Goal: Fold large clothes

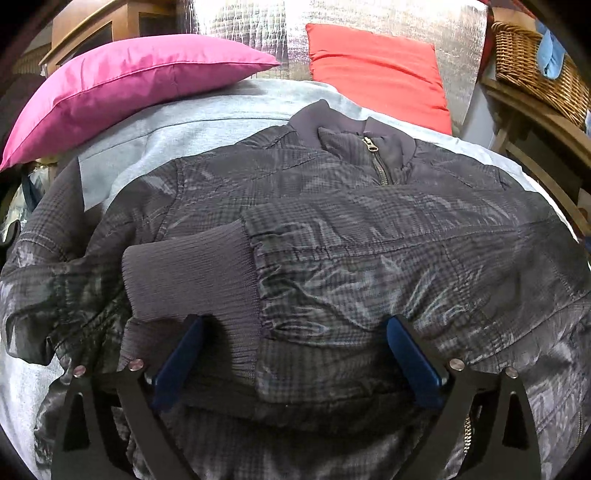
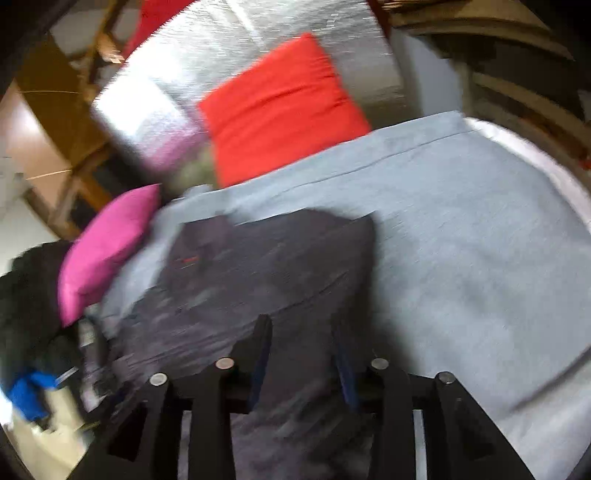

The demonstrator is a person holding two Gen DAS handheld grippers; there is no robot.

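A dark grey checked jacket [image 1: 332,229] lies front up on a light grey sheet [image 1: 155,140], zipper collar [image 1: 373,147] at the far side. One sleeve is folded across the chest, its ribbed cuff [image 1: 192,273] pointing left. My left gripper [image 1: 295,325] is open, jaws wide, low over the cuff and sleeve, holding nothing. The right wrist view is blurred by motion. There my right gripper [image 2: 301,332] hovers over the jacket [image 2: 258,273]; dark cloth fills the gap between its fingers, and whether it grips it is unclear.
A pink cushion [image 1: 122,85] lies at the far left and a red cushion [image 1: 376,70] at the far side, against a silver quilted backrest [image 1: 406,18]. A wicker basket [image 1: 535,70] sits on a wooden shelf at the right. The sheet [image 2: 461,229] spreads right of the jacket.
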